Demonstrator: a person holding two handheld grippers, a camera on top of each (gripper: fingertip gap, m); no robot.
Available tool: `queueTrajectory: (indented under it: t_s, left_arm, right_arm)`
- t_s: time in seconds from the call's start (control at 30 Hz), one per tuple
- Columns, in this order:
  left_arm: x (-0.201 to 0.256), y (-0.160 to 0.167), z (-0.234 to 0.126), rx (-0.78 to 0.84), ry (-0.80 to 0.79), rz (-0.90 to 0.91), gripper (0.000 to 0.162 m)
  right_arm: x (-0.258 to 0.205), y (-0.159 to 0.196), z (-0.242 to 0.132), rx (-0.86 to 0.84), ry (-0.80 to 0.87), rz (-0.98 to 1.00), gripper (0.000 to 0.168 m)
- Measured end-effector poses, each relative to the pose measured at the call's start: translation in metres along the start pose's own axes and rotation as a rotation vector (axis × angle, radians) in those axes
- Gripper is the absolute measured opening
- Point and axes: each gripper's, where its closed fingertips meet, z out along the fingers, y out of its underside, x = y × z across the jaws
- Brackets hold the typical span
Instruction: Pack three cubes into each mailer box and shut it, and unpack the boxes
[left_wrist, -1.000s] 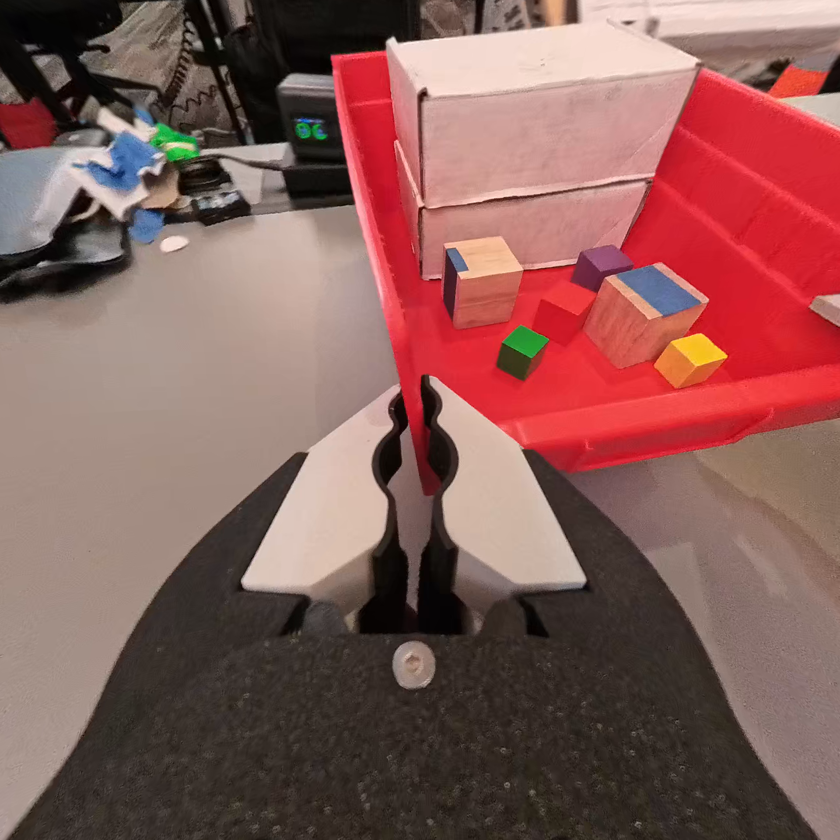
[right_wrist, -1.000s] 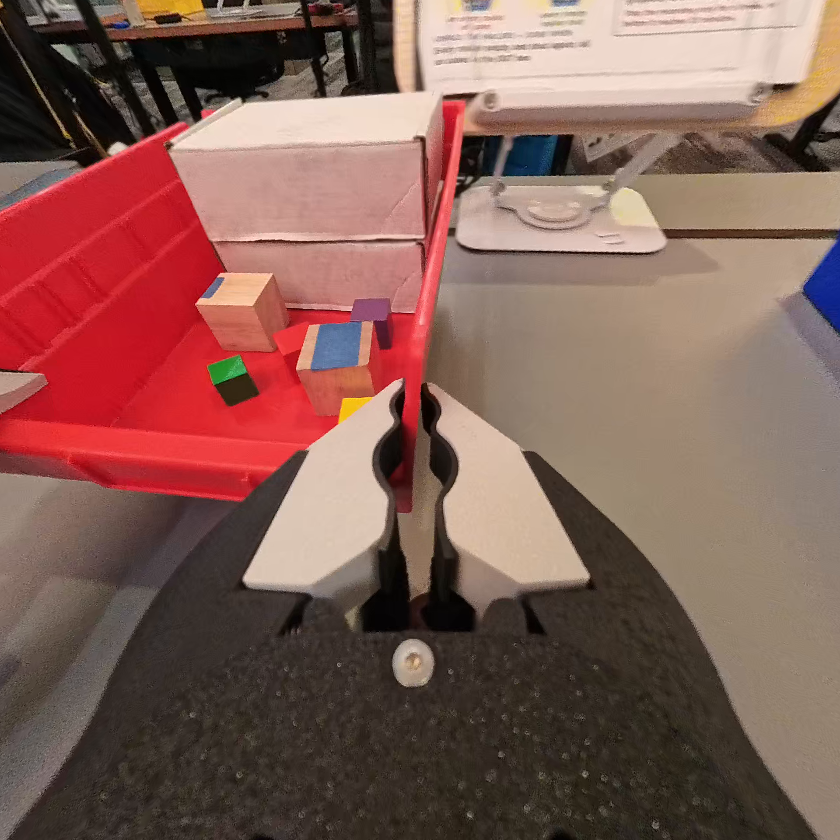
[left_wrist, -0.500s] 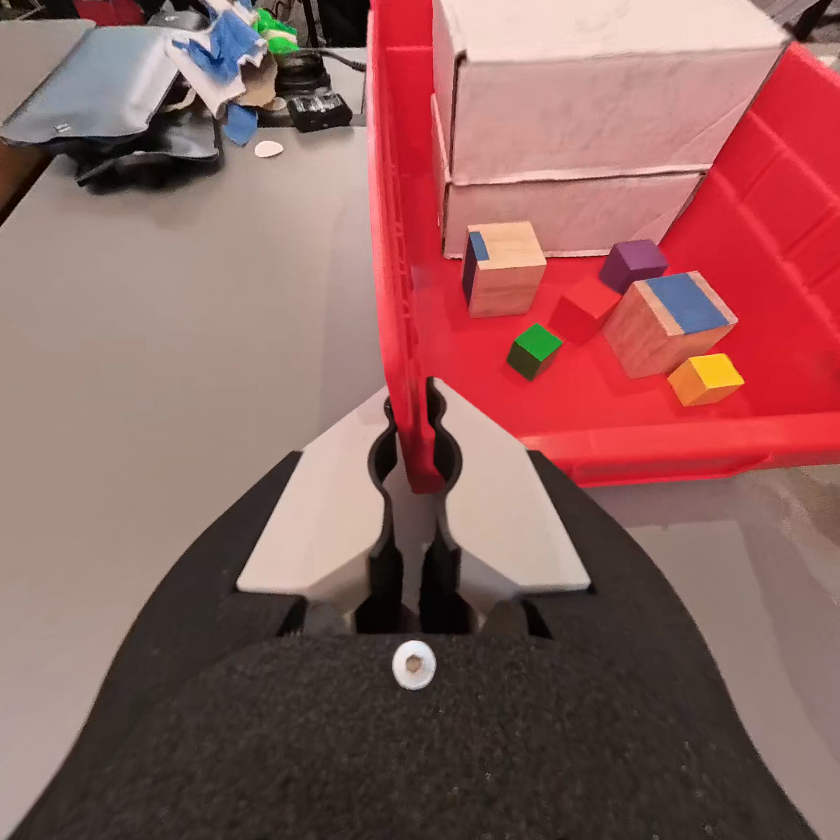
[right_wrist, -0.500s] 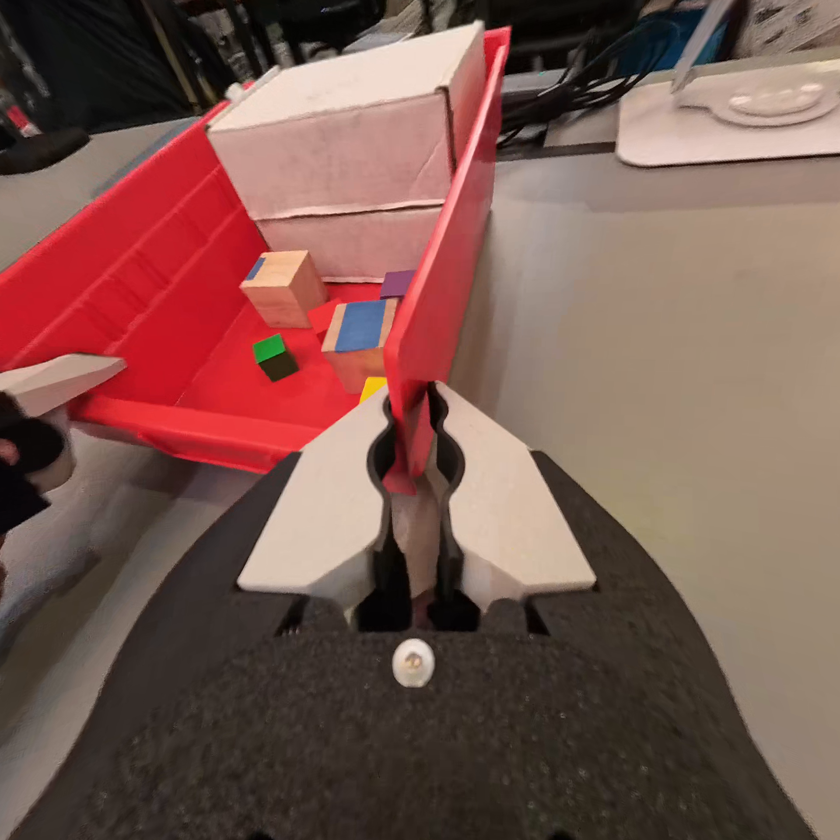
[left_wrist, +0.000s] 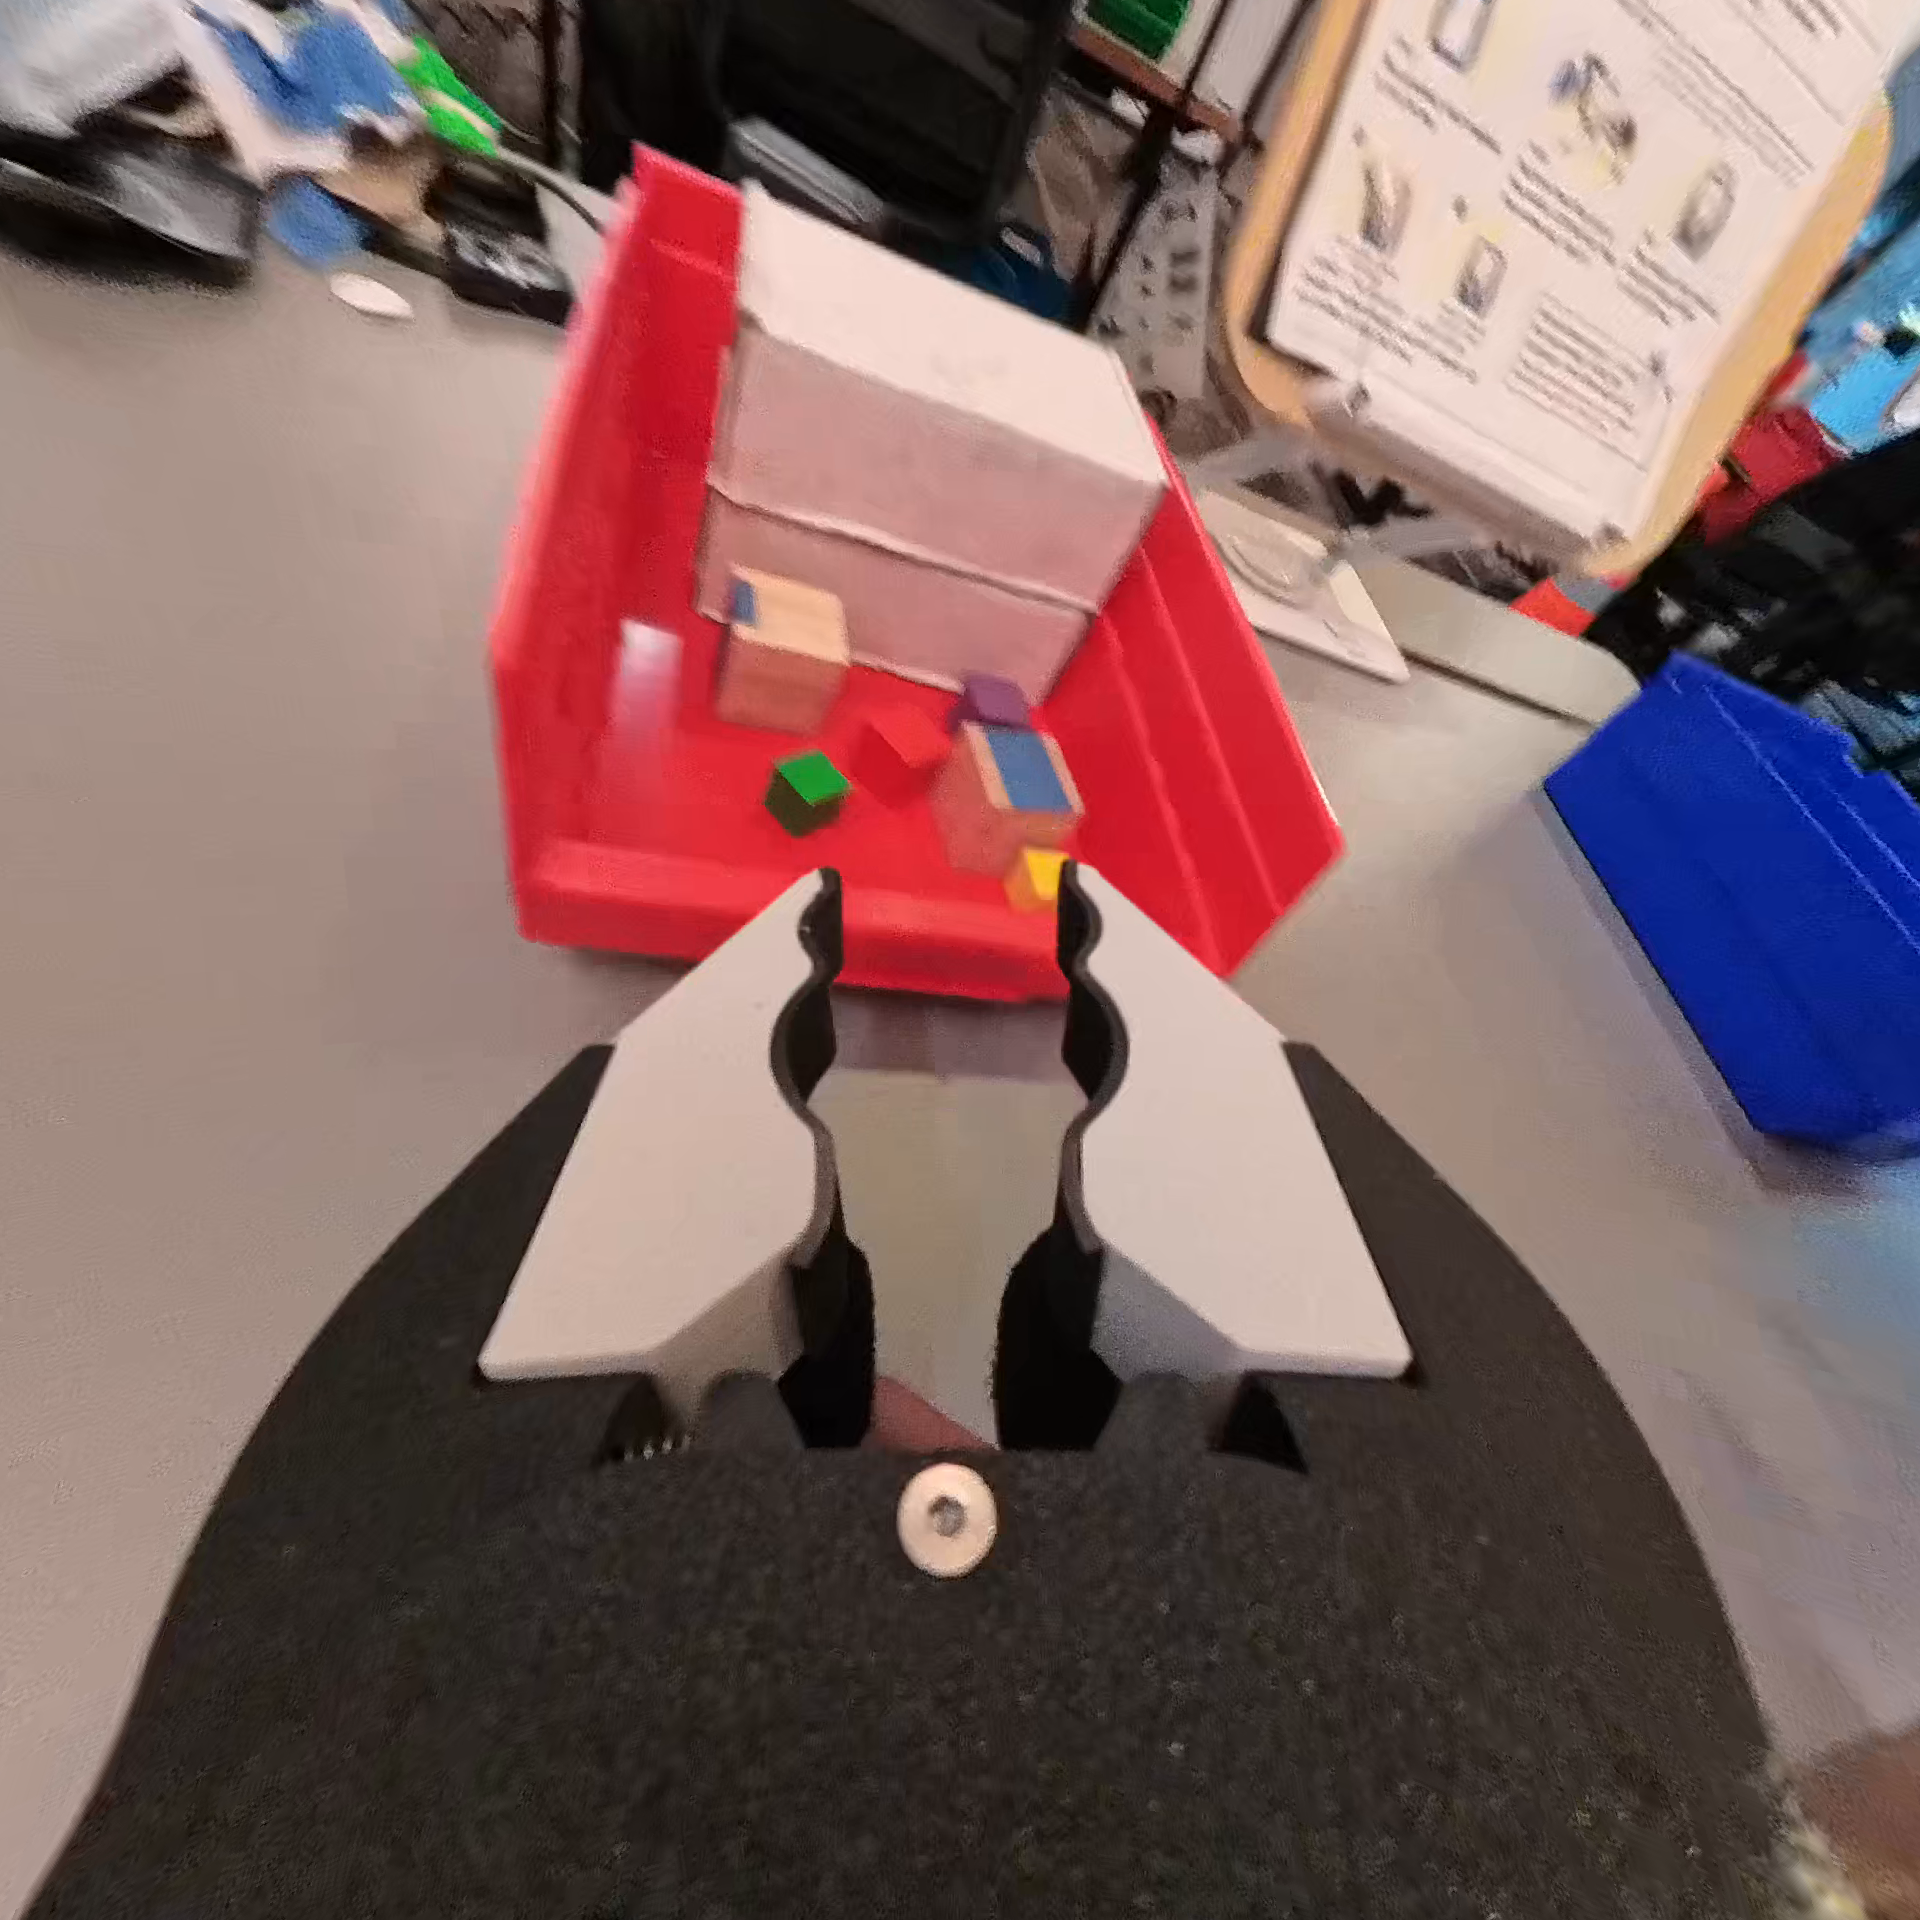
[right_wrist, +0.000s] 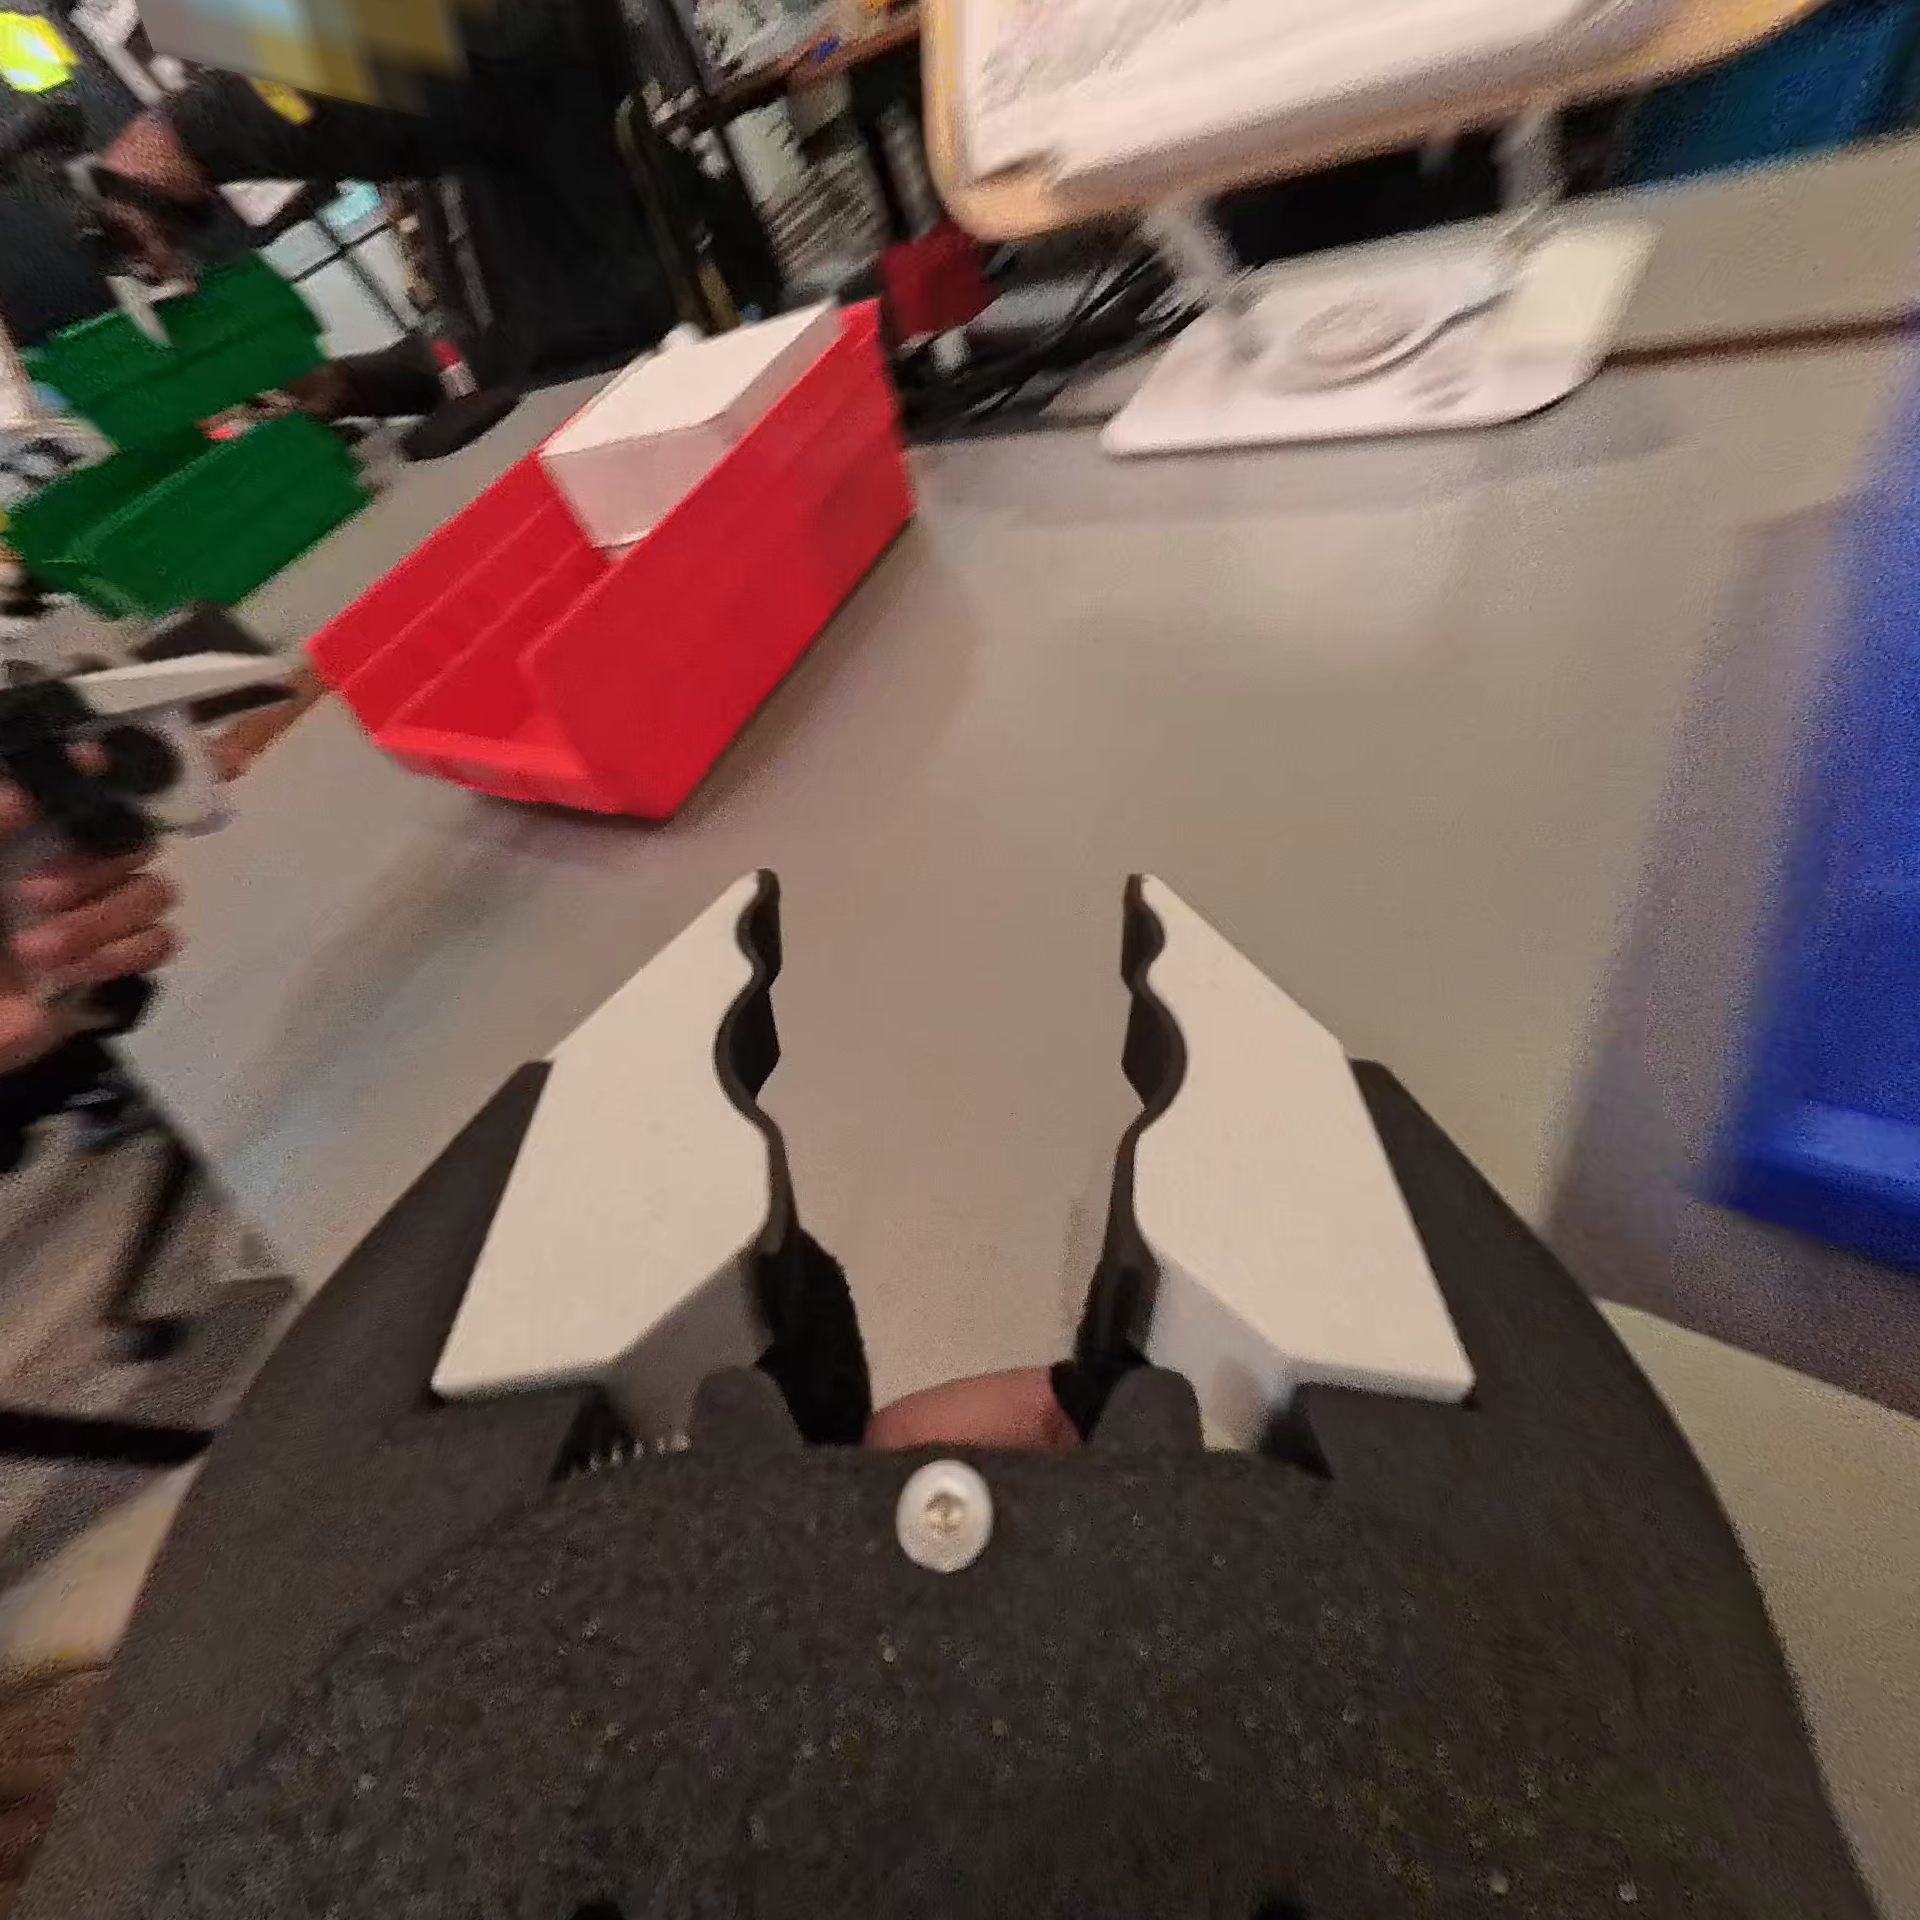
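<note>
A red bin (left_wrist: 582, 644) stands on the grey table and holds two stacked white mailer boxes (left_wrist: 935, 457), both shut. In front of the boxes lie several cubes: two large wooden ones with blue patches (left_wrist: 779, 655) (left_wrist: 1003, 800), and small green (left_wrist: 805, 790), red (left_wrist: 899, 748), purple (left_wrist: 992, 701) and yellow (left_wrist: 1034, 878) ones. My left gripper (left_wrist: 943, 899) is open and empty, just short of the bin's front wall. My right gripper (right_wrist: 948, 902) is open and empty, well back from the bin (right_wrist: 665, 623), to its right. The boxes (right_wrist: 686, 447) show above the bin's wall there.
A blue bin (left_wrist: 1756, 914) stands to the right, also in the right wrist view (right_wrist: 1839, 883). A white stand base (right_wrist: 1382, 353) with a poster board is behind. Green bins (right_wrist: 177, 499) sit far left. The left gripper (right_wrist: 166, 686) and a hand show at the left edge. The gap from one gripper's tips to the other's is roughly 35 centimetres.
Both grippers were shut on the red bin's front corners. Both have let go, opened and pulled back; the right one has moved farthest. The bin rests on the table.
</note>
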Motion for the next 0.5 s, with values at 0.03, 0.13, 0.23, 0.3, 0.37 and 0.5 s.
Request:
queueTrajectory:
  t_s: [0.03, 0.13, 0.23, 0.3, 0.37, 0.5]
  left_arm:
    - [0.010, 0.011, -0.002, -0.023, 0.013, 0.022, 0.038]
    - [0.025, 0.048, -0.009, -0.109, 0.016, 0.135, 0.038]
    - [0.027, 0.062, -0.008, -0.166, 0.002, 0.197, 0.038]
    - [0.038, 0.051, -0.005, -0.145, 0.048, 0.197, 0.037]
    - [0.045, 0.047, -0.001, -0.119, 0.086, 0.214, 0.035]
    - [0.041, 0.062, 0.009, -0.192, 0.069, 0.273, 0.033]
  right_arm:
    - [0.022, -0.005, -0.018, 0.032, 0.062, -0.045, 0.067]
    - [0.089, -0.016, -0.072, 0.104, 0.276, -0.120, 0.066]
    - [0.147, -0.007, -0.111, 0.114, 0.431, -0.089, 0.066]
    - [0.174, 0.004, -0.122, 0.091, 0.492, -0.033, 0.067]
    - [0.189, 0.007, -0.126, 0.089, 0.532, 0.008, 0.067]
    - [0.196, 0.010, -0.125, 0.079, 0.568, 0.018, 0.067]
